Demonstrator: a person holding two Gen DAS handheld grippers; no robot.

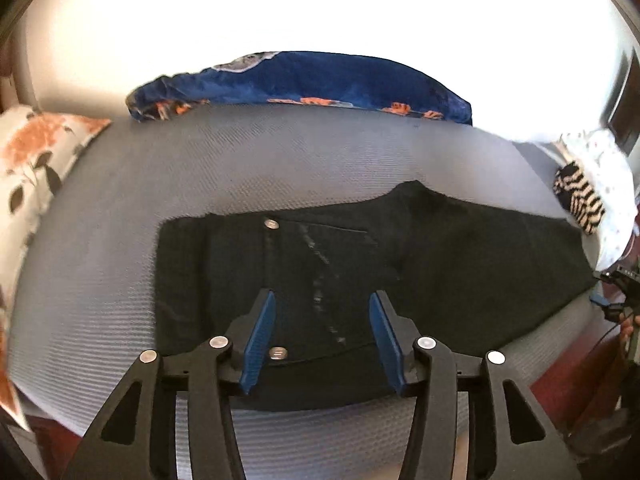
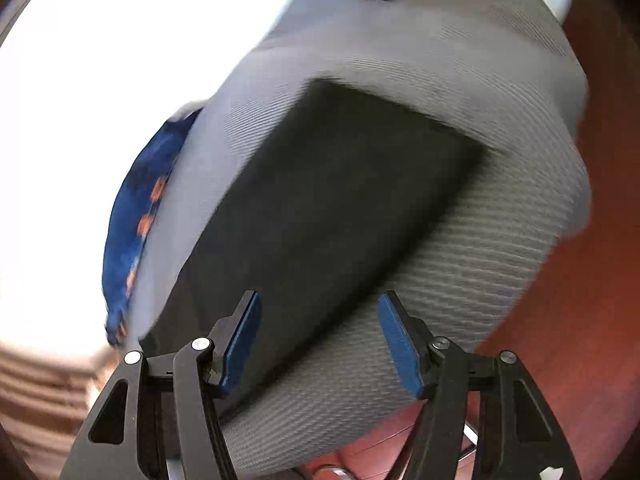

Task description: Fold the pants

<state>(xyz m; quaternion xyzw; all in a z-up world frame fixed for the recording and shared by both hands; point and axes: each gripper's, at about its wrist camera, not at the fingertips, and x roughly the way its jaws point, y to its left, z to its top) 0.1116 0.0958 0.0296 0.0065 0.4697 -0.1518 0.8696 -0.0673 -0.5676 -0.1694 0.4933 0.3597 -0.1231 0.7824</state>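
Black pants [image 1: 360, 264] lie flat on the bed [image 1: 280, 152], legs stacked, not yet folded crosswise; left tool [image 1: 322, 304] and right tool [image 2: 320, 304] hover wide open, holding nothing.

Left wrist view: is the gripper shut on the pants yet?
No: the left gripper is open, its blue pads spread apart over the waistband of the black pants, with no cloth pinched between them.

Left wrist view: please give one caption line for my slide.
Open left gripper above the waist of black pants lying on a grey mattress.
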